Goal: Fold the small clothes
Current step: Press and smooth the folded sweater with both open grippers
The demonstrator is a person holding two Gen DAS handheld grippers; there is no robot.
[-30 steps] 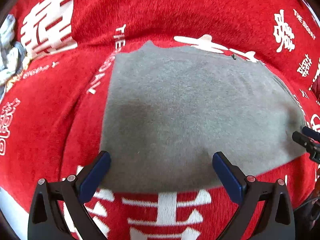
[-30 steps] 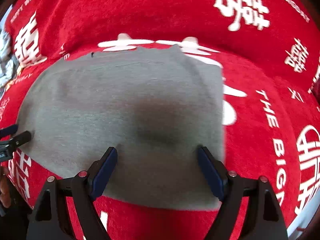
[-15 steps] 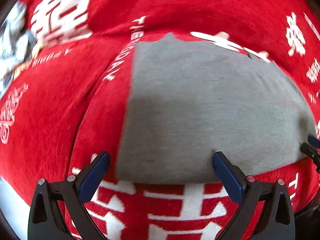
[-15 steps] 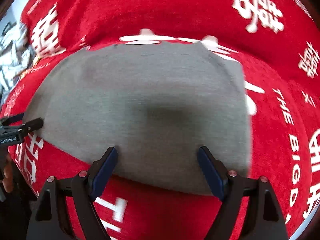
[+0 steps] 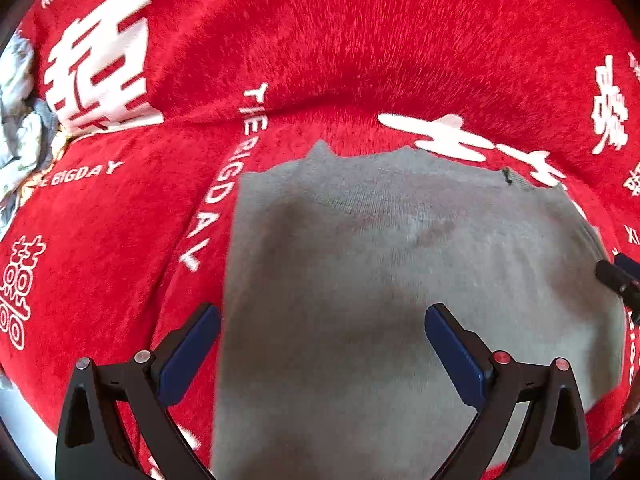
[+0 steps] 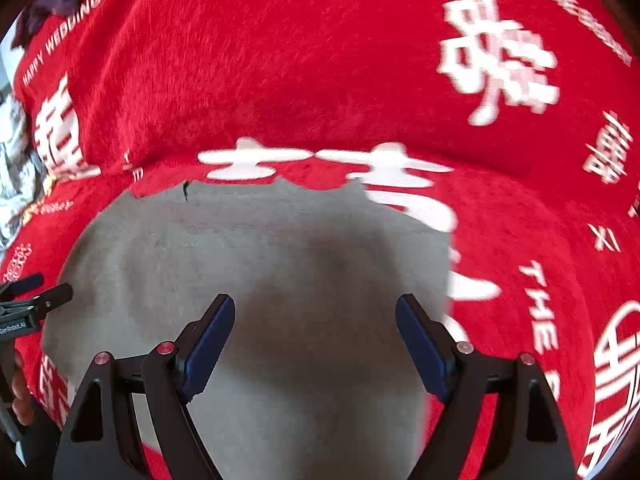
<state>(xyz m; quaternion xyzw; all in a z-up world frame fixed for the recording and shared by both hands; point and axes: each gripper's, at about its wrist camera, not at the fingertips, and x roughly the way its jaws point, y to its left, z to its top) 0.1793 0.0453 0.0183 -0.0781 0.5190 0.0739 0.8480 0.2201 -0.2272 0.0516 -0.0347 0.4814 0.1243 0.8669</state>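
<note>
Between and ahead of the spread fingers of the left gripper (image 5: 322, 354) lies a grey knit garment (image 5: 400, 300), flat on a red plush blanket (image 5: 340, 48) printed with white characters and lettering. Its left edge runs just inside the left finger (image 5: 188, 354), while the right finger (image 5: 454, 354) sits over the cloth itself. The right gripper (image 6: 314, 346) is likewise released, holding nothing, both blue pads over the grey cloth (image 6: 280, 248), whose right edge falls just outside the right-hand pad (image 6: 422, 348). Each gripper's tip shows at the margin of the other's view, so the two stand side by side over the near part of the garment. Whether the pads touch the fabric cannot be told.

The garment looks already squared into a rough rectangle, with small points along its far edge and a dark thread or tag there. I judge the step in hand to be the approach for a fold: both grippers are lined up near the near hem, one toward each side, and neither has taken hold yet.

The next move probably calls for lowering each pair of fingers onto a near corner, pinching only the knit and not the plush beneath, then lifting evenly so the hem carries toward the far edge without skewing.

A pale crumpled cloth (image 5: 20, 128) lies far off beyond the left finger.
</note>
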